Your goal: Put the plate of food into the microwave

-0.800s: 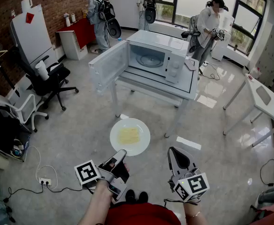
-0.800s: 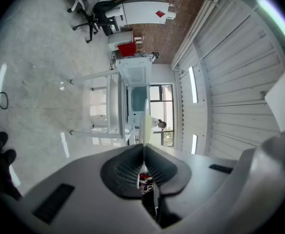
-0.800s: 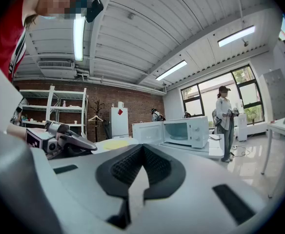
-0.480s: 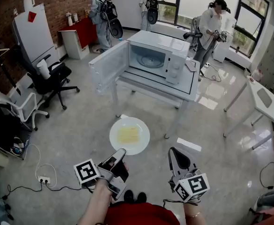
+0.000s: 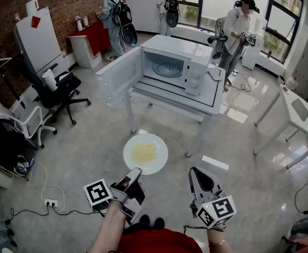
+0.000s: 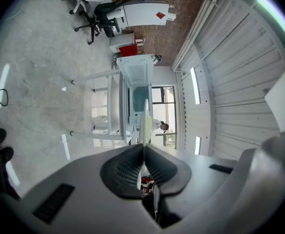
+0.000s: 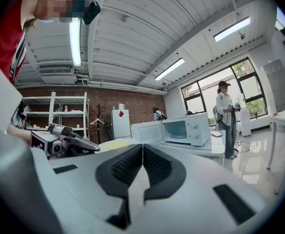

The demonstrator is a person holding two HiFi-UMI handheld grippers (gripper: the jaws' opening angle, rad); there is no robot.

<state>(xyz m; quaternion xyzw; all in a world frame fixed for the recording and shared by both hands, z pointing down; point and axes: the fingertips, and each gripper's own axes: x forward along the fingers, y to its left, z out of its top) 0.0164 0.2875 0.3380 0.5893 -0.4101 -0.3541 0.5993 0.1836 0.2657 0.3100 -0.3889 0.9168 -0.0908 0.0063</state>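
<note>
A white plate point(image 5: 145, 153) with a flat yellow patch of food is held out level above the floor. My left gripper point(image 5: 135, 171) is shut on its near rim. In the left gripper view the plate point(image 6: 145, 123) shows edge-on, running out from between the closed jaws of the left gripper point(image 6: 144, 147). The white microwave point(image 5: 177, 67) stands ahead on a white table point(image 5: 196, 96), its door point(image 5: 119, 75) swung open to the left and its inside empty. My right gripper point(image 5: 196, 172) is level beside the plate, apart from it. The right gripper point(image 7: 142, 147) is shut on nothing.
A black office chair point(image 5: 59, 88) and a white chair point(image 5: 17, 123) stand at the left. Another white table point(image 5: 296, 115) is at the right. A power strip point(image 5: 49, 203) with cables lies on the floor. Three people stand behind the microwave table.
</note>
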